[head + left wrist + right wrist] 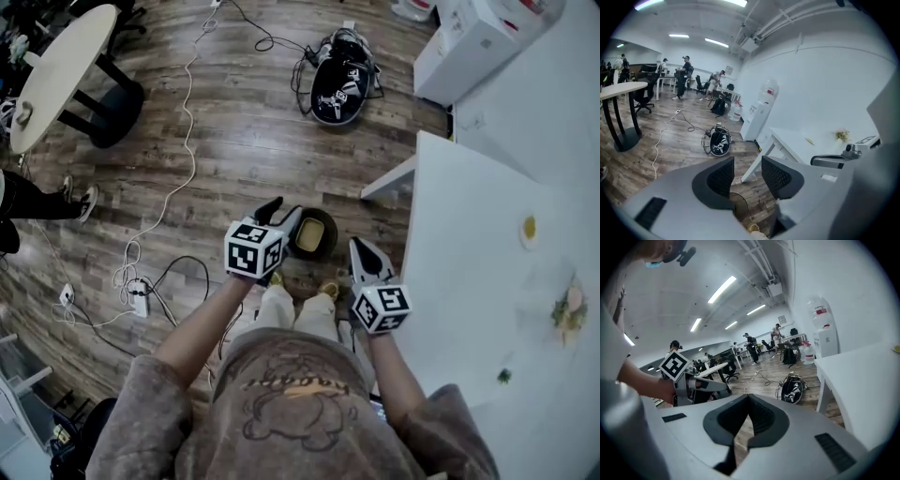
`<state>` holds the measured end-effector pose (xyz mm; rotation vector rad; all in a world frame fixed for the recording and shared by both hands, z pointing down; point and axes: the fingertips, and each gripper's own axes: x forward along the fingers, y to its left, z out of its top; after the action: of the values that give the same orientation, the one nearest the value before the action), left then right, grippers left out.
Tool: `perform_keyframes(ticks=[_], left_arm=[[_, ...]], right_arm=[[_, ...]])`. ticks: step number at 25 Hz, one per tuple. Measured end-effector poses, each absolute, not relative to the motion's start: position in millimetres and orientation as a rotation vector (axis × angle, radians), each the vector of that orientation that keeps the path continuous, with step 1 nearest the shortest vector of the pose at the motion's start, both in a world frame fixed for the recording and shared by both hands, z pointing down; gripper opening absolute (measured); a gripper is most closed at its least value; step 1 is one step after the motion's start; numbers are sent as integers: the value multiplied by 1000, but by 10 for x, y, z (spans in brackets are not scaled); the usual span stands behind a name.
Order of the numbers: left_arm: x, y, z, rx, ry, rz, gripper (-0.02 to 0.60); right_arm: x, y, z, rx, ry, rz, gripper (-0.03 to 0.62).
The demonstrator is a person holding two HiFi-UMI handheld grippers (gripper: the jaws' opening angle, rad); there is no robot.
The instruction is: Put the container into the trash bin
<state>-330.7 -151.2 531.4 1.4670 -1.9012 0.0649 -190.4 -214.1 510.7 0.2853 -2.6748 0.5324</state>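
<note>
A round dark trash bin (325, 250) stands on the wooden floor just beyond the person's feet, with something pale yellow (309, 234) lying inside it. My left gripper (279, 214) hangs over the bin's left rim. Its jaws stand apart and nothing is between them (747, 176); part of the bin's rim (739, 206) shows below them. My right gripper (362, 249) is held to the right of the bin, beside the table edge. In the right gripper view its tips (747, 399) meet with nothing in them, and the left gripper (701, 386) shows at the left.
A white table (487, 281) with food scraps fills the right side. A black bag (339, 86) with cables lies on the floor ahead. A cable and power strip (141, 298) lie at left, near a round table (56, 70). People stand far off (684, 75).
</note>
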Motion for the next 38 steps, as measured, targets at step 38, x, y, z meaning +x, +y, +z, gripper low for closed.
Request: perform_keyframes(ticks=[38], left_arm=[[-2550, -808, 3460, 1850, -2060, -172, 16]], right_arm=[[-1407, -1853, 3650, 242, -2917, 315, 2]])
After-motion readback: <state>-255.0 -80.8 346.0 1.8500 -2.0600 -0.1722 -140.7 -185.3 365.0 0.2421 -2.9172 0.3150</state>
